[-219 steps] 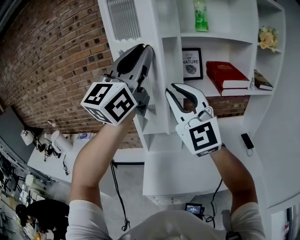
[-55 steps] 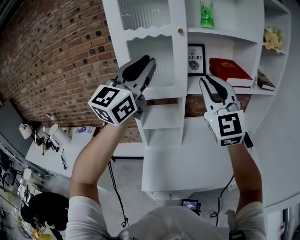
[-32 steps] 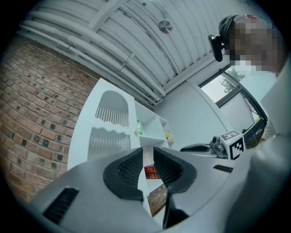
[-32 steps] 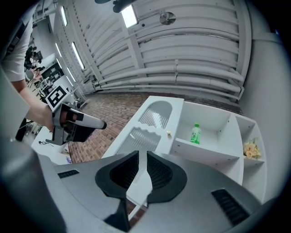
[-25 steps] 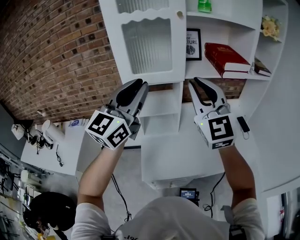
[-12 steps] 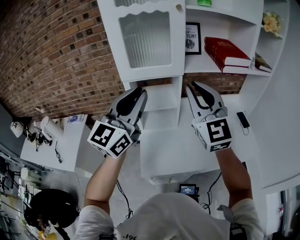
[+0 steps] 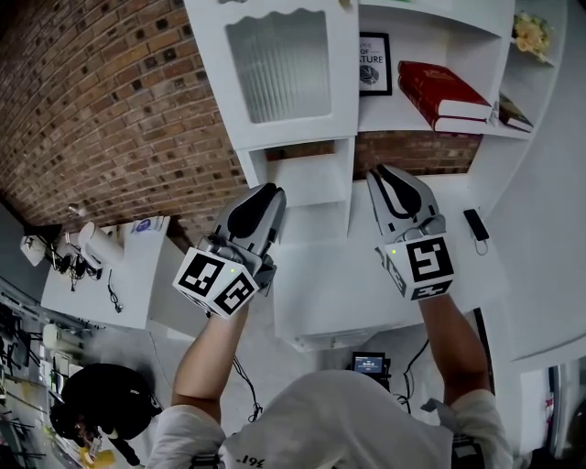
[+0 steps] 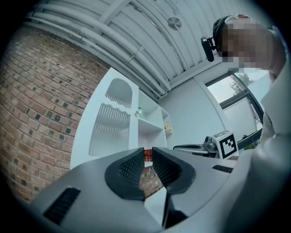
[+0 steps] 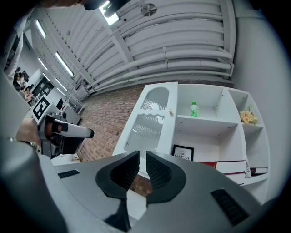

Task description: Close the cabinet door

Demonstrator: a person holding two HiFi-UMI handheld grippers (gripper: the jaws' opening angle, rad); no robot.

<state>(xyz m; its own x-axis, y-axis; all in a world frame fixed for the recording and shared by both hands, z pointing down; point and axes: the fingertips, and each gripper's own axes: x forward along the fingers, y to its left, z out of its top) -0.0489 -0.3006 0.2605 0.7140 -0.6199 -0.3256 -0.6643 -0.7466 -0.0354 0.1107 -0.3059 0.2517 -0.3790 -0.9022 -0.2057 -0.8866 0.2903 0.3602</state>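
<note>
The white cabinet door (image 7: 284,69) with its ribbed glass pane lies flush in the shelf unit, knob (image 9: 171,112) at its right edge. It also shows in the left gripper view as the cabinet door (image 8: 107,132). Both grippers hang below it, apart from it, in front of the small open niche (image 7: 311,188). My left gripper (image 7: 270,190) (image 8: 148,150) has just been closing; a narrow gap remains and nothing is between the jaws. My right gripper (image 7: 385,172) (image 9: 142,154) also shows a narrow empty gap.
Open shelves to the right hold a framed picture (image 7: 372,64), a red book (image 7: 439,92), a green bottle (image 9: 194,109) and flowers (image 7: 526,27). A white counter (image 7: 366,284) juts out below, with a black device (image 7: 476,224). A brick wall (image 7: 119,119) is at left.
The door, standing open edge-on in the oldest frame, is now flush with the unit. Over the last second both grippers sank from door level to the niche below it.
</note>
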